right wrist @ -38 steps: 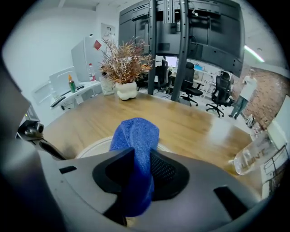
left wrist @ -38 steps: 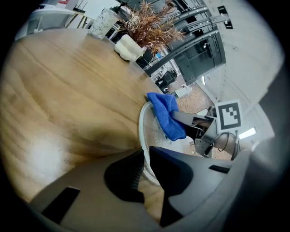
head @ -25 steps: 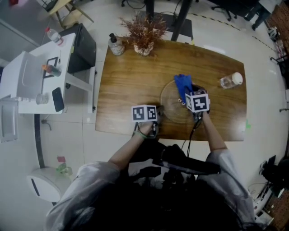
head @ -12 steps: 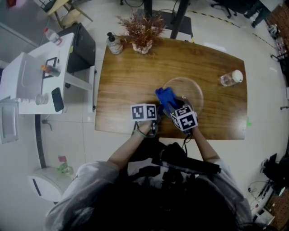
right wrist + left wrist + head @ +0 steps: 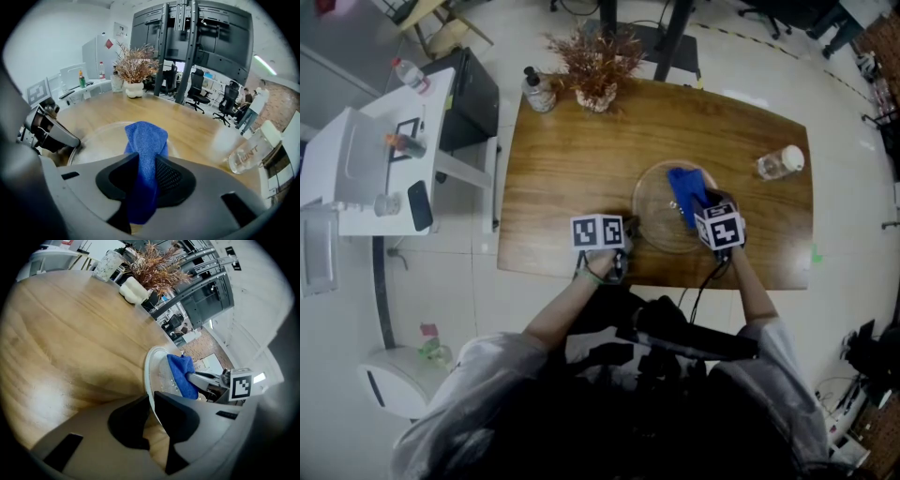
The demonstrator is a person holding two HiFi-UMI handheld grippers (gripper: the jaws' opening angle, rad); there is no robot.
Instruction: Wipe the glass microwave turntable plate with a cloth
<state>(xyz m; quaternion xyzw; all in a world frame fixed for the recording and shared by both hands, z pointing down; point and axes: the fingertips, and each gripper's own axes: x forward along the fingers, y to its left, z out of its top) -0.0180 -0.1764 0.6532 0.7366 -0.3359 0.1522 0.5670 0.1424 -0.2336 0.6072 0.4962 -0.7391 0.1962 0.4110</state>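
My head camera looks steeply down over the whole table [image 5: 562,169]. Cameras on my left gripper [image 5: 151,399] and right gripper [image 5: 146,164] sit low, close behind the jaws; all three views share the plate [image 5: 652,220].

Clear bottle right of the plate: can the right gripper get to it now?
Likely yes: only bare table lies between the right gripper and the clear bottle. Its jaws are shut on the blue cloth, though.

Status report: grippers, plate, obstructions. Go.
Left gripper clamped on plate rim. Right gripper clamped on blue cloth, cloth lying on plate. Bottle stands clear to the right; nothing in the way.
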